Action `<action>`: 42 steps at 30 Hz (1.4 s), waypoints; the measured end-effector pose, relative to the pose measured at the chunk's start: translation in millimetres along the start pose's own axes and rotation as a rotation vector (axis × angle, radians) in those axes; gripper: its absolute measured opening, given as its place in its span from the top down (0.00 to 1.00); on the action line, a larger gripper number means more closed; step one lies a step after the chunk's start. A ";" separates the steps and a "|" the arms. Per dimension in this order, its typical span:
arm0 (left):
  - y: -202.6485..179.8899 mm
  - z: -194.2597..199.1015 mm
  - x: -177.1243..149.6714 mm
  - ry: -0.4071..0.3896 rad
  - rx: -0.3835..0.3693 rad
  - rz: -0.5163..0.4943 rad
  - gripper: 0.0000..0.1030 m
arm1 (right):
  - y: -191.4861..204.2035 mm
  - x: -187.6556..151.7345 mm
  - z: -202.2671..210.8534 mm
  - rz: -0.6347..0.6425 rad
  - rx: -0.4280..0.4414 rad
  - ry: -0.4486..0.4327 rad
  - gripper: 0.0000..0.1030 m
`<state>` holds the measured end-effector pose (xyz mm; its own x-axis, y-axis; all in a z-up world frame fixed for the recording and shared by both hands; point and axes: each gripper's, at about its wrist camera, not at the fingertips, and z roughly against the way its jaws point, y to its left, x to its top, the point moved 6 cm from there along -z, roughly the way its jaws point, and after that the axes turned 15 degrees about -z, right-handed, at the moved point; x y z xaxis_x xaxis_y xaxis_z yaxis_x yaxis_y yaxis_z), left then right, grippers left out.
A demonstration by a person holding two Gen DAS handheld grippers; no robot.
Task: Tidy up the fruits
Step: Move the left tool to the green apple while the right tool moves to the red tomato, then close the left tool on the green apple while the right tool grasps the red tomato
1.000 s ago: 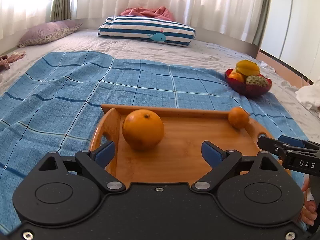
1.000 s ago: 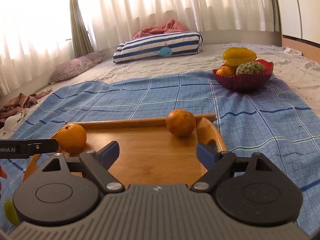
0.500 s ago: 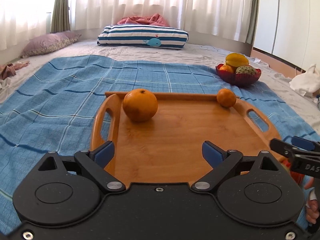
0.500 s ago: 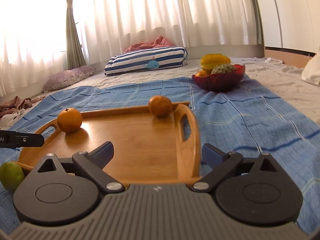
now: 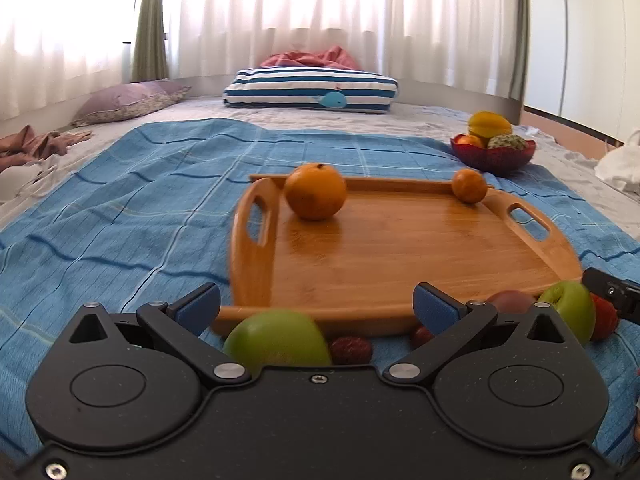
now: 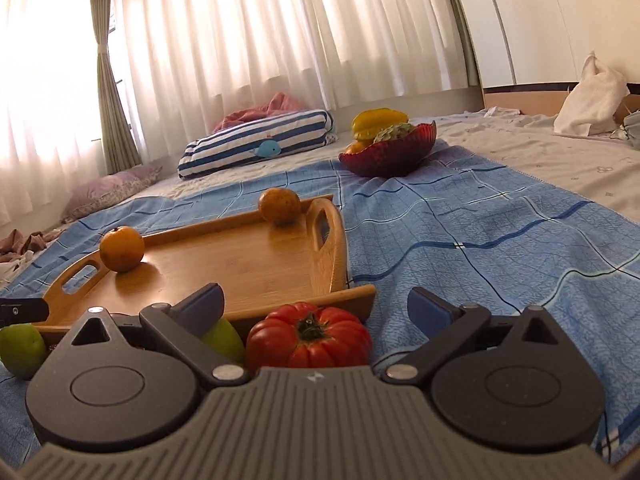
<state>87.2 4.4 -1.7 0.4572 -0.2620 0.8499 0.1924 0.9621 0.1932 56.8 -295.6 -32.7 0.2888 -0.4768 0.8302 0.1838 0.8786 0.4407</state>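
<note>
A wooden tray lies on the blue blanket, with a large orange at its far left and a small orange at its far right corner. My left gripper is open, low before the tray's near edge, with a green apple between its fingers, untouched. Small dark red fruits and another green apple lie beside. My right gripper is open over a red ribbed tomato; the tray lies ahead on the left.
A red bowl with a yellow starfruit and other fruit stands far right on the blanket; it also shows in the right wrist view. A striped pillow lies at the back. A white cloth lies far right.
Both grippers have drawn back from over the tray and dropped low. The apples, the small red fruits and the tomato before the tray's near edge have come into view.
</note>
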 end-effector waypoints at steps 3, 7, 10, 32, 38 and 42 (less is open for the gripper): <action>3.0 5.7 -8.2 -0.022 0.018 0.008 0.00 | 3.2 -3.8 6.0 0.033 -0.015 -0.035 0.00; 6.0 9.6 -17.6 -0.023 0.062 -0.004 0.00 | 6.7 -9.1 13.7 0.068 -0.035 -0.081 0.03; 9.1 10.7 -22.9 -0.022 0.088 -0.005 0.00 | 9.0 -14.0 18.4 0.091 -0.056 -0.112 0.13; 3.8 -1.4 -37.7 0.053 0.069 -0.003 0.45 | 11.0 -25.6 21.8 0.053 -0.044 -0.127 0.37; 2.4 -11.7 -43.1 0.085 0.072 0.014 0.44 | 0.1 -22.4 15.7 -0.032 -0.020 -0.081 0.26; 0.9 -14.0 -42.4 0.086 0.083 0.005 0.44 | -4.3 -22.1 13.1 -0.072 0.002 -0.055 0.26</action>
<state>80.2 15.4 -44.4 0.5311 -0.2589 0.8068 0.1191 0.9655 0.2315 37.4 -288.5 -48.5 0.2233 -0.5364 0.8139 0.2004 0.8424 0.5002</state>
